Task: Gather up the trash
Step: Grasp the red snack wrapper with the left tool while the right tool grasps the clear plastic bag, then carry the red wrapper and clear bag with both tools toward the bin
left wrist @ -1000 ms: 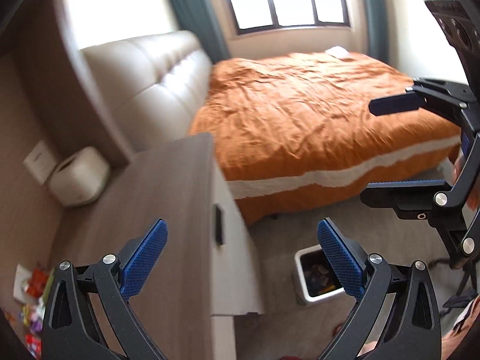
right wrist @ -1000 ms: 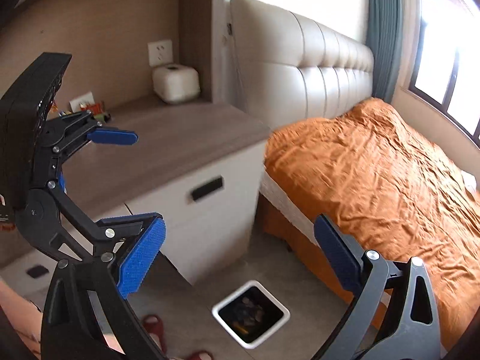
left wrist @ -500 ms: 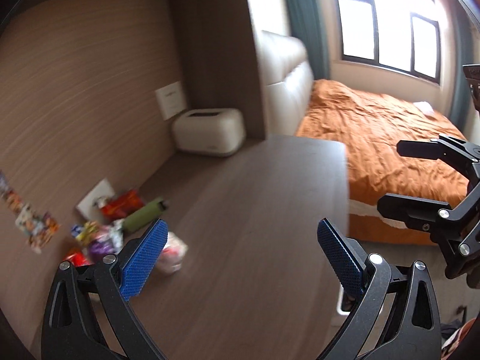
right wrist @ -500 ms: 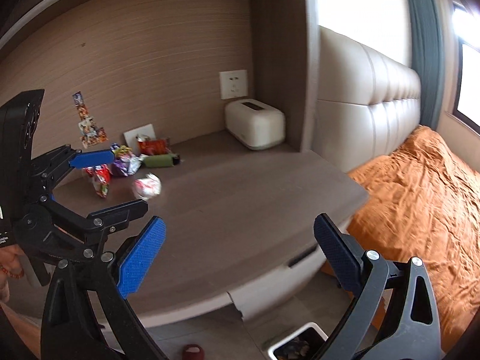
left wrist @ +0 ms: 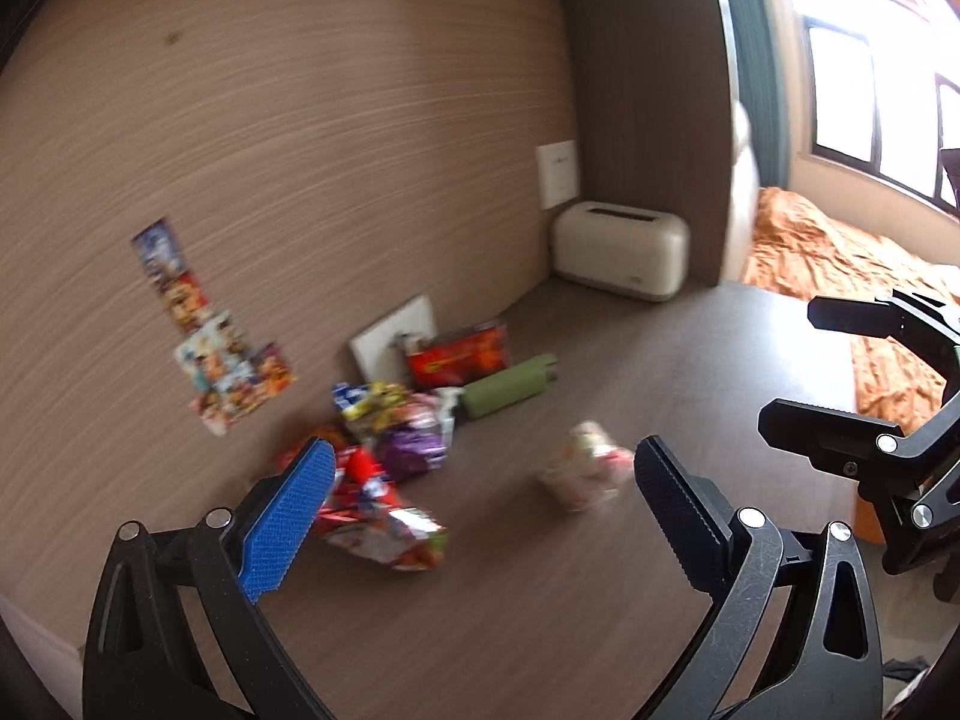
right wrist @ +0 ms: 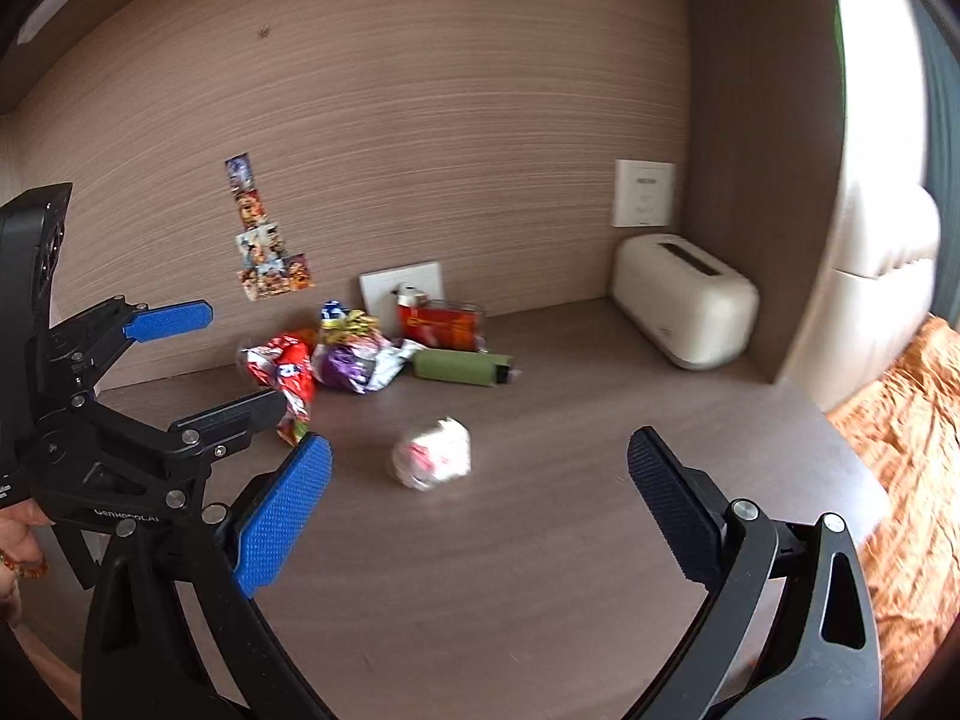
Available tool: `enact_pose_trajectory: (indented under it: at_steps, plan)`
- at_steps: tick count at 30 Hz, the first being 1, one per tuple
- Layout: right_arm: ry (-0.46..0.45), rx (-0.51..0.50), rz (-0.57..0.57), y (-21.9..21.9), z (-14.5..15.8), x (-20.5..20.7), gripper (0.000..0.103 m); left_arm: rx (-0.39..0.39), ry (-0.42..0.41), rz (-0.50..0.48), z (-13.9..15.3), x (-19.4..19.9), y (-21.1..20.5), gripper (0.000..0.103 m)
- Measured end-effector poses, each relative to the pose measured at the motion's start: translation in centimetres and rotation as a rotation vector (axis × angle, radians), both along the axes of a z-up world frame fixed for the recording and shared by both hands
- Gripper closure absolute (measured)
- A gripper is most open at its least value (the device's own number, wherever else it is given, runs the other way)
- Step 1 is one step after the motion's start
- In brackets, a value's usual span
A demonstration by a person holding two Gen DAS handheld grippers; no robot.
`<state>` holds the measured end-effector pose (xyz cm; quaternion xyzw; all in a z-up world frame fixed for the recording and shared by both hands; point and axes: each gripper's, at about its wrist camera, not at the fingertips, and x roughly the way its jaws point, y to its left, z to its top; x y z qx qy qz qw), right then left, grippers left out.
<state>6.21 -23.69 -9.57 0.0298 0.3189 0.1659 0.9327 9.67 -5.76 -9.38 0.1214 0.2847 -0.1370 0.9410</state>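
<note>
Trash lies on a wooden desk top (left wrist: 690, 372) against the wall: a heap of bright snack wrappers (left wrist: 384, 480) (right wrist: 336, 354), a red packet (left wrist: 462, 354) (right wrist: 441, 324), a green tube (left wrist: 510, 387) (right wrist: 459, 367). A crumpled white and red wrapper (left wrist: 585, 471) (right wrist: 432, 455) sits apart, nearer me. My left gripper (left wrist: 480, 516) is open and empty above the desk, short of the heap; it also shows at the left of the right wrist view (right wrist: 210, 360). My right gripper (right wrist: 480, 504) is open and empty, facing the crumpled wrapper; it appears at the right of the left wrist view (left wrist: 798, 366).
A cream tissue box (left wrist: 621, 252) (right wrist: 687, 300) stands in the back corner under a wall socket (right wrist: 643, 192). Stickers (right wrist: 267, 252) are on the wall. A white plate (left wrist: 393, 345) leans behind the trash. An orange bed (left wrist: 840, 258) lies to the right.
Both views have swung left from the bed and floor bin to the desk. The trash heap and crumpled wrapper are now nearer and more central. Both grippers stayed open.
</note>
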Motion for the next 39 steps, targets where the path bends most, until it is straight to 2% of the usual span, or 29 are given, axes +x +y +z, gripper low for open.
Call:
enact_pose_trajectory:
  at_steps: [7,12,17,23,24,25,26,28,31,35,39]
  plan:
    - [0.037,-0.021,0.062,3.7,-1.4,3.6,0.004,0.001,0.055,0.091,-1.9,3.0,3.1,0.005]
    - [0.092,-0.079,0.038,5.4,-4.1,6.1,0.004,0.007,0.113,0.163,-4.6,5.7,4.3,0.005]
    - [0.168,-0.102,0.028,6.2,-6.8,7.9,0.004,0.008,0.168,0.183,-7.1,7.9,4.5,0.005]
    - [0.218,-0.129,0.009,6.5,-9.1,9.1,0.004,0.012,0.207,0.197,-8.7,9.7,4.5,0.005]
    - [0.227,-0.125,0.012,6.4,-9.5,9.2,0.004,0.009,0.214,0.195,-8.8,9.9,4.6,0.007]
    - [0.229,-0.124,0.013,6.4,-9.6,9.3,0.005,0.005,0.217,0.193,-8.9,10.0,4.6,0.013]
    - [0.23,-0.126,0.017,6.4,-9.8,9.3,0.007,0.009,0.22,0.197,-9.0,10.1,4.7,0.016]
    - [0.24,-0.136,0.037,6.7,-10.2,9.3,0.027,0.007,0.241,0.194,-9.4,10.4,4.7,0.024]
    - [0.252,-0.147,0.05,6.9,-10.7,9.2,0.046,0.014,0.251,0.19,-9.6,10.4,4.5,0.036]
    - [0.244,-0.139,0.044,6.6,-10.3,8.7,0.049,0.028,0.246,0.168,-9.3,10.0,4.0,0.04]
    - [0.203,-0.131,0.039,6.0,-8.4,7.9,0.05,0.034,0.214,0.136,-7.3,8.8,3.4,0.04]
